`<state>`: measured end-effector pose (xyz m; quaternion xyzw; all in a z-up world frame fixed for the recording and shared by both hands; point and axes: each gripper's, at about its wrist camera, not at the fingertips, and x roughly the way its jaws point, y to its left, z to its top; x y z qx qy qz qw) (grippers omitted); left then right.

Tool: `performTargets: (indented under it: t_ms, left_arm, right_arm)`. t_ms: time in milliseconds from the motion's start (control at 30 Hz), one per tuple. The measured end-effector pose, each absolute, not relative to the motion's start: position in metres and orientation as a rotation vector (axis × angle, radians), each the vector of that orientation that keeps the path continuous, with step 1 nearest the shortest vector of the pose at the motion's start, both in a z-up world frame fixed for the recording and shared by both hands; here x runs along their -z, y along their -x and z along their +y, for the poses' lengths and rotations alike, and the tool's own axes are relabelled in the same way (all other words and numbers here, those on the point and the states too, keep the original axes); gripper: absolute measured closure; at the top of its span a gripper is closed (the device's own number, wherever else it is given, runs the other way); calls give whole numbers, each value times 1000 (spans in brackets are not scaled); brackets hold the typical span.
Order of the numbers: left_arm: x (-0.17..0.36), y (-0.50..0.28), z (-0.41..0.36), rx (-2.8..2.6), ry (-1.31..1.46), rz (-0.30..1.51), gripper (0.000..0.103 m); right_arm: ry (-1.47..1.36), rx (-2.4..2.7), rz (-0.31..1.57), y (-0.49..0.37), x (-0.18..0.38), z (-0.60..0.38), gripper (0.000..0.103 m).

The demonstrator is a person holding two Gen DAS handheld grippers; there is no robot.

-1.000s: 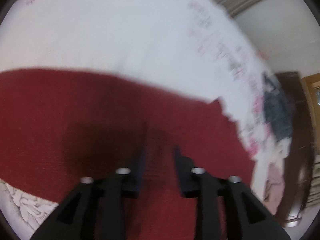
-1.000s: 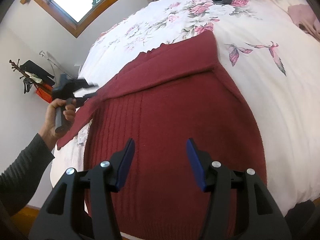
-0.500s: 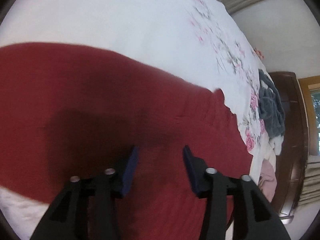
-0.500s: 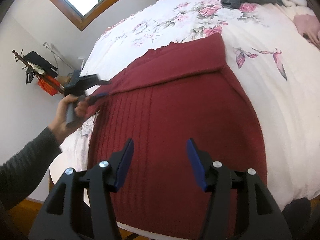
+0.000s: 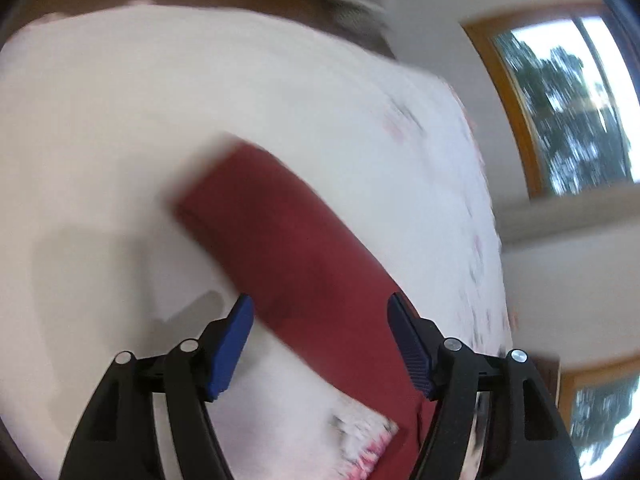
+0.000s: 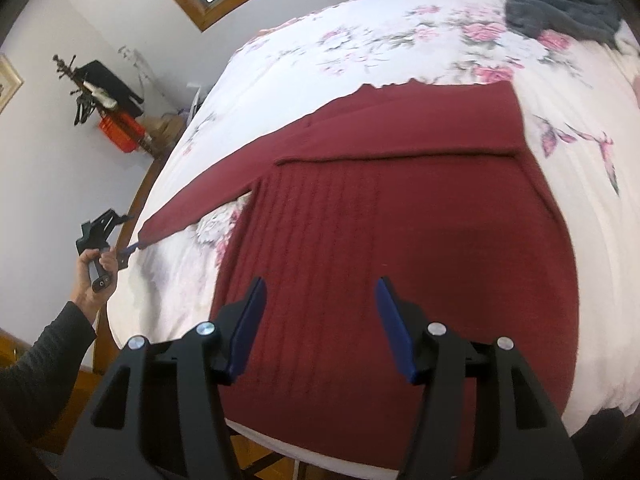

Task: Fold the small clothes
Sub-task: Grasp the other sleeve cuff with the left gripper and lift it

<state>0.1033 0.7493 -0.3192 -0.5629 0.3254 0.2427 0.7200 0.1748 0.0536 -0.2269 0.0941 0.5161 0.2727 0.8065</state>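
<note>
Right tongs [image 6: 318,320], blades apart, are hovering over the red sweater [image 6: 400,248] lying flat at the bed's [image 6: 400,40] near edge. Left tongs [image 5: 320,344], likewise apart and empty, are pointing along its outstretched sleeve [image 5: 288,240] toward the bed's left edge.

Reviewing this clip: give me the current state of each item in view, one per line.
Red sweater: flat on the bed, one sleeve folded across the chest.
Other sleeve: stretched out sideways.
Left gripper: open, over that sleeve.
Right gripper: open, empty.
Grey garment: crumpled, unfolded.
</note>
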Motion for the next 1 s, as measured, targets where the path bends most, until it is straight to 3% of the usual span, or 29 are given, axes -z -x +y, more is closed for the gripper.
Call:
performTargets:
  t_ms: [400,467,500,567,700,1000]
  left_arm:
    - [362,-106,800,-598,1323,716,36]
    - [360,-113,801,-605,1284,746,64]
    - [361,-115,802,-599,1275,767,83]
    - [359,-113,803,-583,1286,766,85]
    - [323,-122,794,-540,1252,700,88]
    - [167,-224,700,-234,972,594,89]
  right_arm:
    - [-135,-585,1103,-166,214,83,46]
    - [-138,-576,1103,-167,214,82,46]
    - [-140,-571,1102,-167,214,81,46]
    - [-148,-565,1101,-165,212,81,46]
    - [-157,-569,1086,-164,205,80,46]
    - [-229,-567,1071,-159,194,58,46]
